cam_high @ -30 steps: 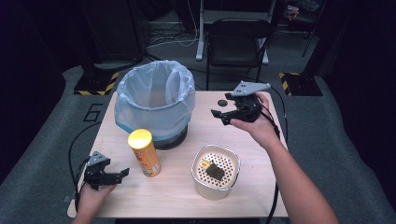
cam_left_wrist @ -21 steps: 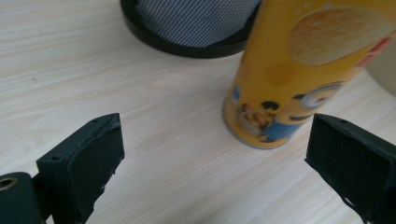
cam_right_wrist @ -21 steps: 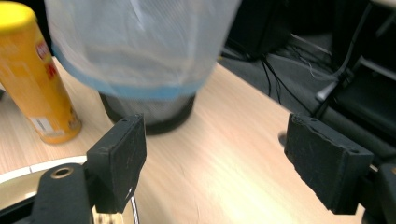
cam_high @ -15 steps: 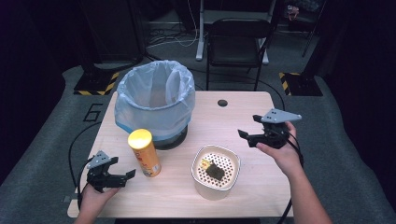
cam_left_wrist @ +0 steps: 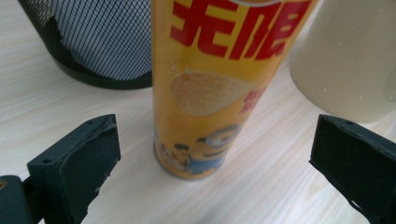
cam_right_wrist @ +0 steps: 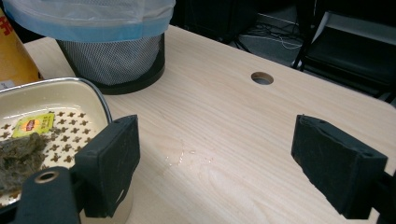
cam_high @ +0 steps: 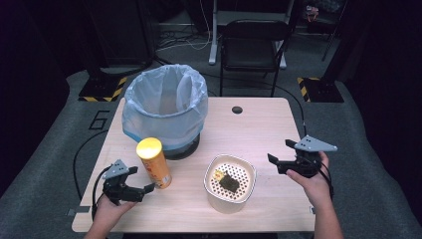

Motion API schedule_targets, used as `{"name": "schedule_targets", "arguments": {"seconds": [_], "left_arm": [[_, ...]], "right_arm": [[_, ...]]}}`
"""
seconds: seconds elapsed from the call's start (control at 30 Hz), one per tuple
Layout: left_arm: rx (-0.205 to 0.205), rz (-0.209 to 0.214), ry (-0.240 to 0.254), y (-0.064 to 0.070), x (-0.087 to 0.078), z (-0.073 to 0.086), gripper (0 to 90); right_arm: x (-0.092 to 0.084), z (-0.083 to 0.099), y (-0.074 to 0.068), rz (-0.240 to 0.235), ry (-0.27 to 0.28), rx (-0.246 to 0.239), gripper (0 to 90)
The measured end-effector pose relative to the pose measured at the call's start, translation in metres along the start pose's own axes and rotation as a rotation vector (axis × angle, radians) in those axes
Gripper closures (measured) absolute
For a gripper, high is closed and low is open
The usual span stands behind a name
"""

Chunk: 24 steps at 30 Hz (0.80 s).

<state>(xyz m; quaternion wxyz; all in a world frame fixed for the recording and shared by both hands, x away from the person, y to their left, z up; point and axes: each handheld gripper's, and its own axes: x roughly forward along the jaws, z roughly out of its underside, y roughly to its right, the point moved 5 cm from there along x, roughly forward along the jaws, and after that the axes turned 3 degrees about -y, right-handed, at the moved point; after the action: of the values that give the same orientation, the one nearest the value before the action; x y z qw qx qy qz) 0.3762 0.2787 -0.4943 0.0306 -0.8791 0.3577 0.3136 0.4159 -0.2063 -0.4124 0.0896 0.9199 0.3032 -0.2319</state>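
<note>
Your left gripper [cam_high: 144, 189] has its jaws wide apart, and they have just been opening further; nothing is pressed between them. The tall yellow cardboard crisp can [cam_left_wrist: 219, 79] stands upright straight ahead of them, lined up with the gap but beyond the pads. In the high view that can [cam_high: 154, 163] sits just in front of the black mesh waste bin lined with a pale blue plastic bag [cam_high: 165, 107], near the left front of the light wooden table [cam_high: 259, 124].

Your right gripper [cam_high: 279, 158] also has its jaws apart and just widening, with only bare tabletop between them. Its left pad [cam_right_wrist: 109, 163] hangs beside the rim of the cream square container with a perforated insert [cam_high: 230, 182], which holds a dark green clump [cam_right_wrist: 18, 151] and a small yellow packet [cam_right_wrist: 33, 125]. The container stands between the two grippers.
</note>
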Motion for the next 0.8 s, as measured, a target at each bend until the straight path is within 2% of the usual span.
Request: {"name": "schedule_targets", "arguments": {"seconds": [0.03, 0.07, 0.1, 0.17, 0.27, 0.3, 0.33, 0.37, 0.47, 0.53, 0.57, 0.6, 0.67, 0.7, 0.8], "left_arm": [[0.0, 0.0, 0.0, 0.0, 0.0, 0.0, 1.5], [0.004, 0.012, -0.033, 0.0, 0.007, 0.0, 3.0], [0.004, 0.012, -0.033, 0.0, 0.007, 0.0, 6.0], [0.009, 0.004, -0.066, -0.001, 0.015, 0.001, 6.7], [0.006, 0.008, -0.083, -0.001, 0.022, 0.002, 8.4], [0.015, -0.019, -0.08, -0.001, 0.023, 0.001, 8.4], [0.069, -0.025, -0.082, -0.005, 0.024, 0.0, 8.4], [0.047, -0.039, -0.062, -0.005, 0.028, -0.002, 8.5], [0.046, -0.03, -0.064, -0.007, 0.034, -0.005, 8.7], [0.04, -0.042, -0.076, -0.007, 0.039, -0.005, 11.6], [0.053, -0.047, -0.078, -0.008, 0.041, -0.005, 11.6], [0.071, -0.059, -0.079, -0.009, 0.042, -0.005, 15.4], [0.066, -0.04, -0.078, -0.008, 0.043, -0.005, 22.5], [0.084, -0.051, -0.077, -0.007, 0.043, -0.005, 22.8], [0.105, -0.073, -0.079, -0.005, 0.043, -0.006, 23.7]], "right_arm": [[0.0, 0.0, 0.0, 0.0, 0.0, 0.0, 15.3], [0.001, 0.008, 0.002, -0.001, -0.009, 0.01, 15.4], [0.001, 0.008, 0.002, -0.001, -0.009, 0.01, 15.4], [0.004, 0.014, 0.003, -0.002, -0.014, 0.015, 15.4], [0.011, 0.028, 0.003, -0.009, -0.056, 0.021, 15.4], [0.011, 0.028, 0.003, -0.009, -0.056, 0.021, 15.4], [0.012, 0.03, 0.003, -0.007, -0.063, 0.023, 15.4], [0.014, 0.036, 0.003, -0.009, -0.076, 0.027, 15.4], [0.015, 0.04, 0.002, -0.012, -0.083, 0.031, 15.4], [0.016, 0.045, 0.001, -0.015, -0.101, 0.032, 15.4], [0.016, 0.047, 0.001, -0.017, -0.106, 0.028, 15.4], [0.016, 0.051, 0.0, -0.015, -0.118, 0.02, 15.4], [0.016, 0.056, 0.0, -0.011, -0.125, 0.023, 15.4], [0.016, 0.059, 0.001, -0.012, -0.124, 0.024, 15.8], [0.017, 0.067, 0.002, -0.019, -0.116, 0.052, 17.0]]}}
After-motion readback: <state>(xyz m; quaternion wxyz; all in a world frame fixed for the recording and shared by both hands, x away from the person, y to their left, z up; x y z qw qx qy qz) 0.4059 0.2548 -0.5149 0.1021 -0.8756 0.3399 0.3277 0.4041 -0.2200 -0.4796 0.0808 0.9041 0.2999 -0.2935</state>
